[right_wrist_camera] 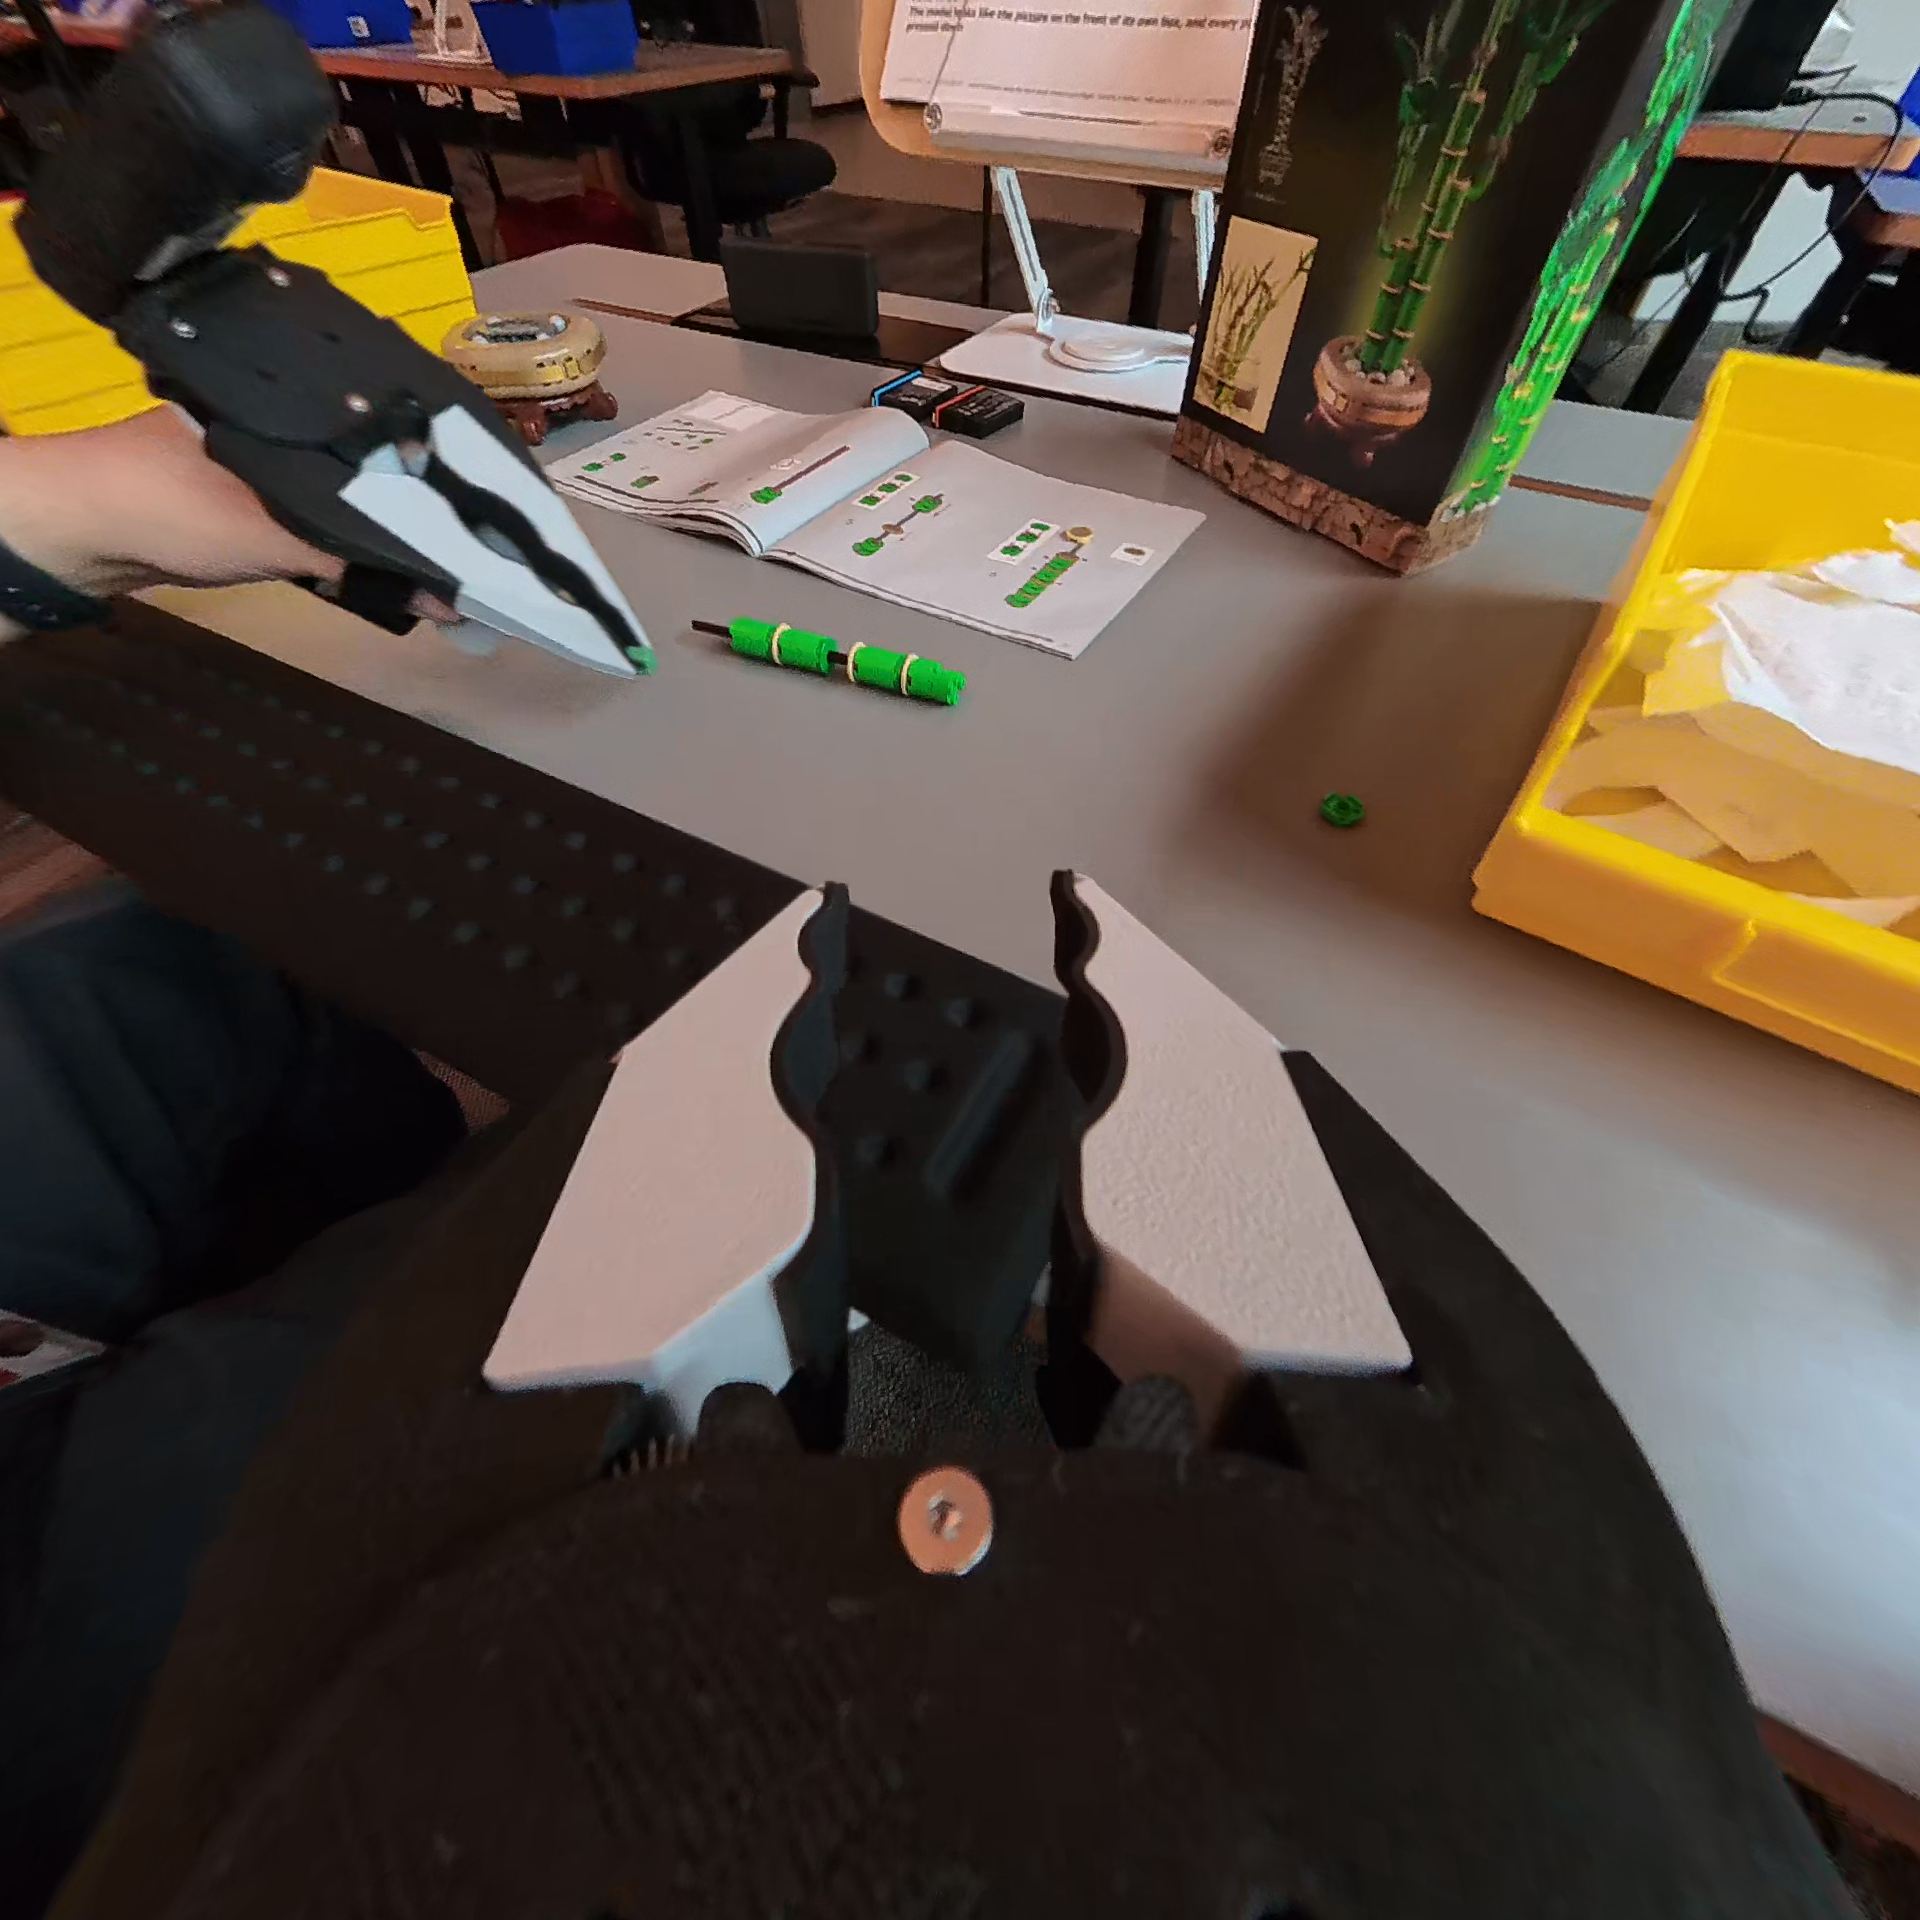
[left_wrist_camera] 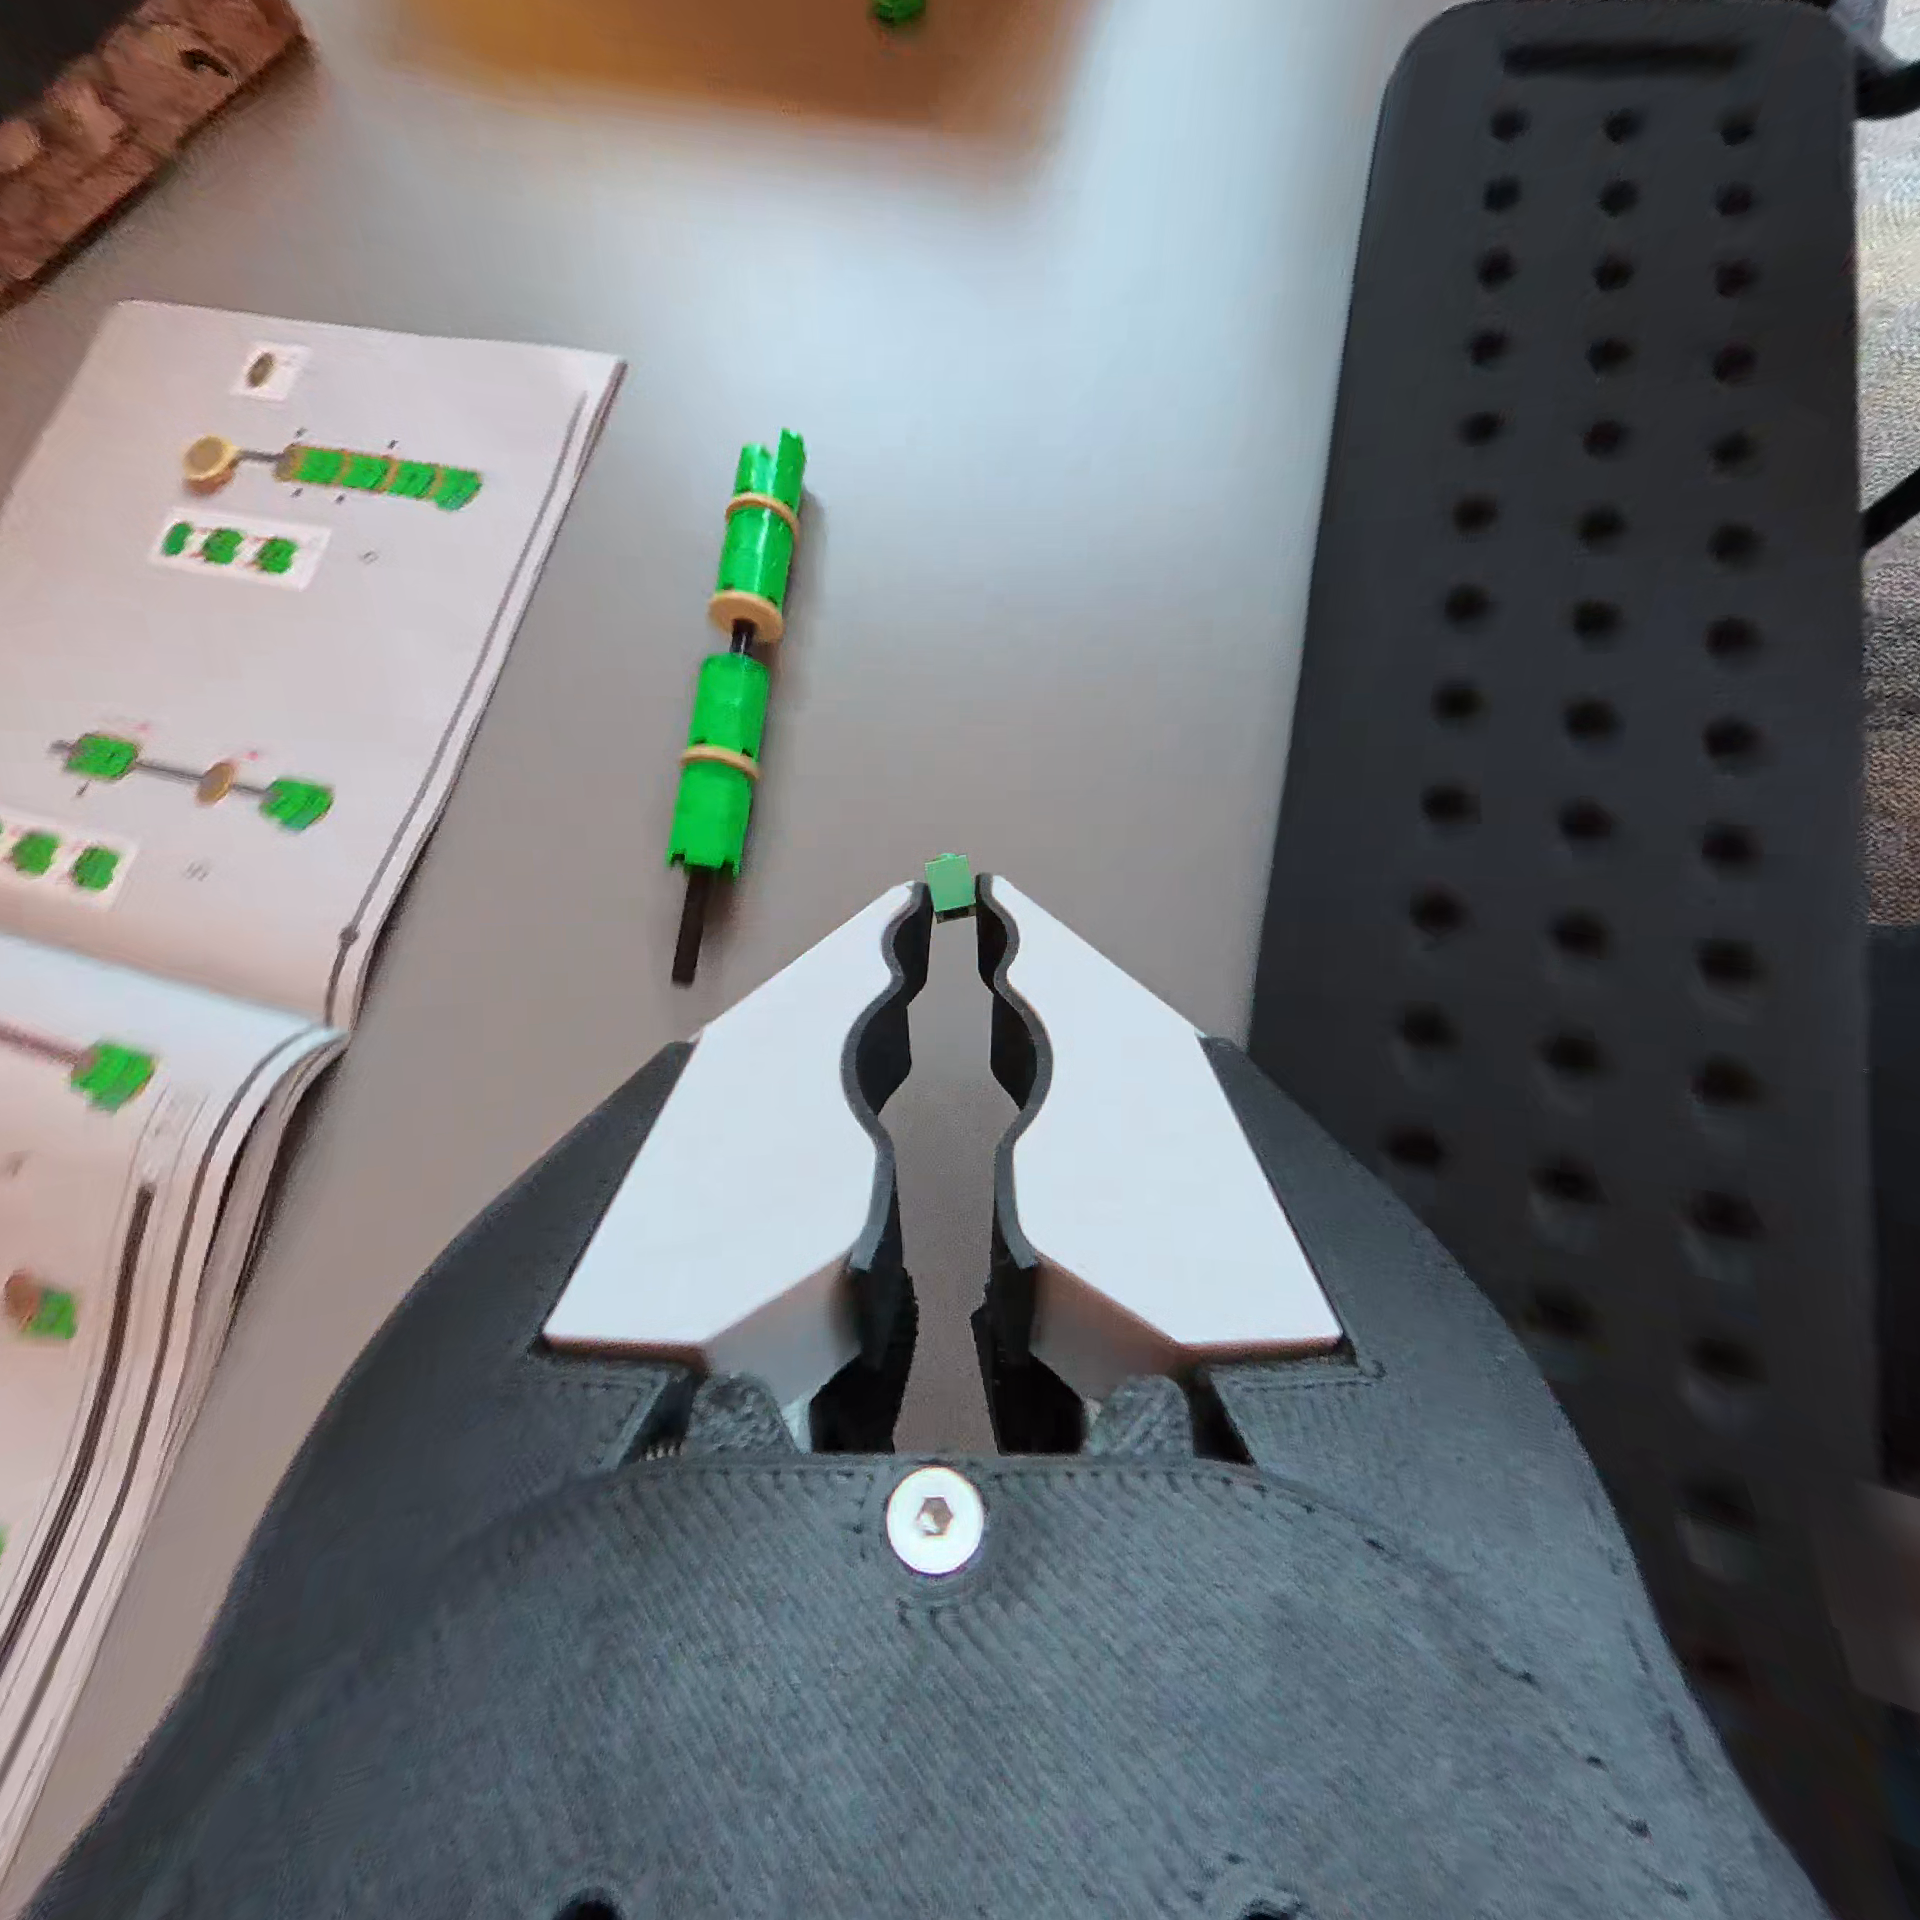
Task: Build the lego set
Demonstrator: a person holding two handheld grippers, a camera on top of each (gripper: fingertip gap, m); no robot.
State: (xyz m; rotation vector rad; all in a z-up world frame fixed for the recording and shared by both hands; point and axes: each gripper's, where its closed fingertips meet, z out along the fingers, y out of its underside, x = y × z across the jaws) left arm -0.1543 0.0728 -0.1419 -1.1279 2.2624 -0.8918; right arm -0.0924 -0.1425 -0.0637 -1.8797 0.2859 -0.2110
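Note:
A green bamboo stalk (left_wrist_camera: 740,688) of round green pieces and tan rings on a black axle lies on the grey table; it also shows in the right wrist view (right_wrist_camera: 847,660). My left gripper (left_wrist_camera: 951,891) is shut on a small green piece (left_wrist_camera: 950,885) at its tips, just right of the stalk's bare axle end. In the right wrist view the left gripper (right_wrist_camera: 636,657) hovers left of the stalk. My right gripper (right_wrist_camera: 951,894) is open and empty over the table's near edge. A small green round piece (right_wrist_camera: 1341,809) lies loose on the table.
An open instruction booklet (left_wrist_camera: 260,665) (right_wrist_camera: 883,509) lies beside the stalk. The set's box (right_wrist_camera: 1434,270) stands at the back. A yellow bin (right_wrist_camera: 1621,925) holds torn paper bags on the right. A black perforated chair back (left_wrist_camera: 1600,727) (right_wrist_camera: 364,831) edges the table. A tan round pot base (right_wrist_camera: 528,353) sits at the back left. There is about 25 cm between the tips of the two grippers.

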